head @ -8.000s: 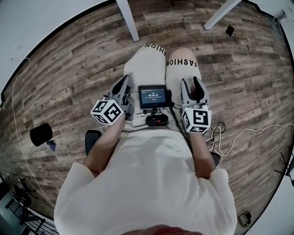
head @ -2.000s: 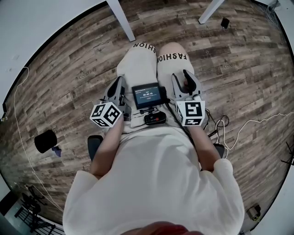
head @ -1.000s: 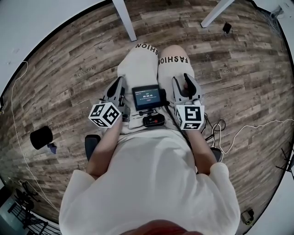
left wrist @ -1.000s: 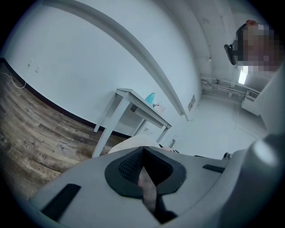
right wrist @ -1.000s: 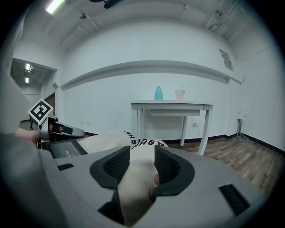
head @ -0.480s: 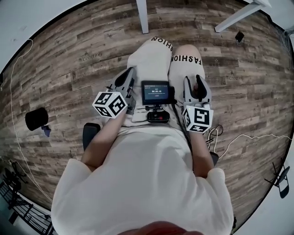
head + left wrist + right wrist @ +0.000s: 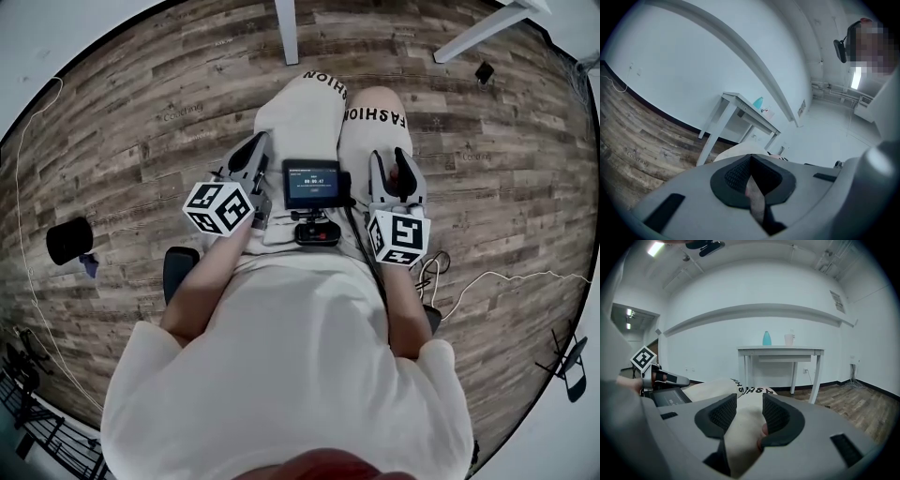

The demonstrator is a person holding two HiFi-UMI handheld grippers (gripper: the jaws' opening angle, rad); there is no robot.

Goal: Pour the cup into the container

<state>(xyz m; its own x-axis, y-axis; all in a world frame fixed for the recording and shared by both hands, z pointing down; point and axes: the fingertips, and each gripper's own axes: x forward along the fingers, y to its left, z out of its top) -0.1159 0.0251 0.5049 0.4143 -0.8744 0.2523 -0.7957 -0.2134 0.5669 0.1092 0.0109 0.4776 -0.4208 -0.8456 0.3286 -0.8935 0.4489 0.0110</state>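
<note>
Change: both grippers stay resting on the lap (image 7: 309,112); only the head view drifted.
Left gripper (image 7: 751,164): jaws together, empty.
Right gripper (image 7: 749,412): jaws apart, empty.
Teal cup (image 7: 767,338), white container (image 7: 789,339): on the far table (image 7: 780,349), well apart from both grippers.
Risk: after the long reach, a hurried grab could tip the cup.

A teal cup (image 7: 767,338) and a pale, see-through container (image 7: 789,339) stand upright, just beside each other, on a white table (image 7: 780,350) against the far wall. Contents cannot be told.

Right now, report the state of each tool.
Left tool: closed, holding nothing.
Right tool: open, nothing between its jaws.
</note>
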